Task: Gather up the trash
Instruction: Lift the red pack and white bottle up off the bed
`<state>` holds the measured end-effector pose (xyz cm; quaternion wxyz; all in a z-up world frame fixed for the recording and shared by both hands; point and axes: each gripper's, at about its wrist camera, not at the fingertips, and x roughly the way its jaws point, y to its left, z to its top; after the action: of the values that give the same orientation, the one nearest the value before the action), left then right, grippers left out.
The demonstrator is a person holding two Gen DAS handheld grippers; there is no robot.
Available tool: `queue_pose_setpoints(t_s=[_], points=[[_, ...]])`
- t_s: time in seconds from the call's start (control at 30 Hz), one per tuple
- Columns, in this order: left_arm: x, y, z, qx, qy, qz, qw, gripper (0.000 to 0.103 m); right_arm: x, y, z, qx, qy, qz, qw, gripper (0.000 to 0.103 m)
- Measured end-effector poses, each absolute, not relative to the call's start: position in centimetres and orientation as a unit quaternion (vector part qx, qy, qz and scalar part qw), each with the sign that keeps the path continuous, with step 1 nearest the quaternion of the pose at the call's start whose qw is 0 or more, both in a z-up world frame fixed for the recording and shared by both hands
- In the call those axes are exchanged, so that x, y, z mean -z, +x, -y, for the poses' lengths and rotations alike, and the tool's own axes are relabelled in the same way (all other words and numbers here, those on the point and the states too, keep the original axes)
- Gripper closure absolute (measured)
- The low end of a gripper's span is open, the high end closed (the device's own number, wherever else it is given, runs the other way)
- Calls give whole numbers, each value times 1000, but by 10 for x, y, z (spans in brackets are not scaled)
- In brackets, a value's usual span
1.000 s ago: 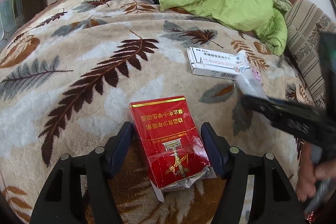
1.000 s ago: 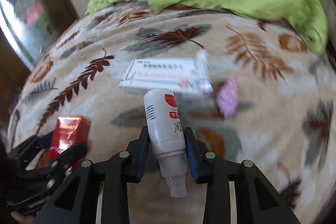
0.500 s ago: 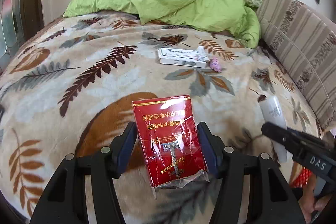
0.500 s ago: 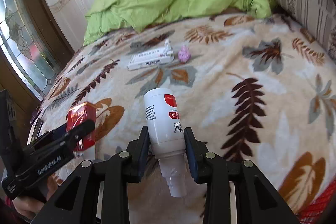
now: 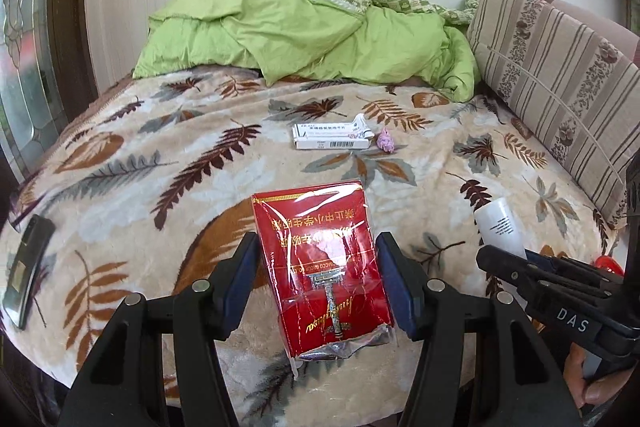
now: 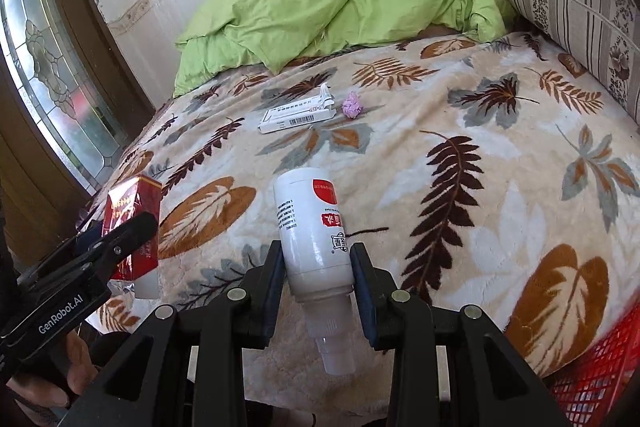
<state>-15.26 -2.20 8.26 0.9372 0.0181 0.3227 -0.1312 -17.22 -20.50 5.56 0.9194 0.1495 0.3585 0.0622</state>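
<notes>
My left gripper is shut on a red cigarette pack in torn clear wrap, held above the near edge of the bed. My right gripper is shut on a white plastic bottle with a red label, nozzle pointing back at the camera. The pack also shows at the left of the right wrist view, and the bottle at the right of the left wrist view. A white medicine box with a small tube on it and a crumpled pink wad lie on the leaf-patterned blanket farther back.
A green duvet is heaped at the far end of the bed. A striped cushion lines the right side. A dark phone lies at the left edge. A red plastic basket stands below the bed's near right corner.
Both grippers have pulled back from the trash on the blanket toward the near edge of the bed, each keeping its item. The box and pink wad now lie farther away.
</notes>
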Motion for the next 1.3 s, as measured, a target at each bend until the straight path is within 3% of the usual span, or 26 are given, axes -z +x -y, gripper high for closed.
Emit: queue_pose_setpoints(t_s=[1.3], points=[[-90,-163,27,127,36,-322,937,45,-93,-190,201,-63,165,-340,924,68]])
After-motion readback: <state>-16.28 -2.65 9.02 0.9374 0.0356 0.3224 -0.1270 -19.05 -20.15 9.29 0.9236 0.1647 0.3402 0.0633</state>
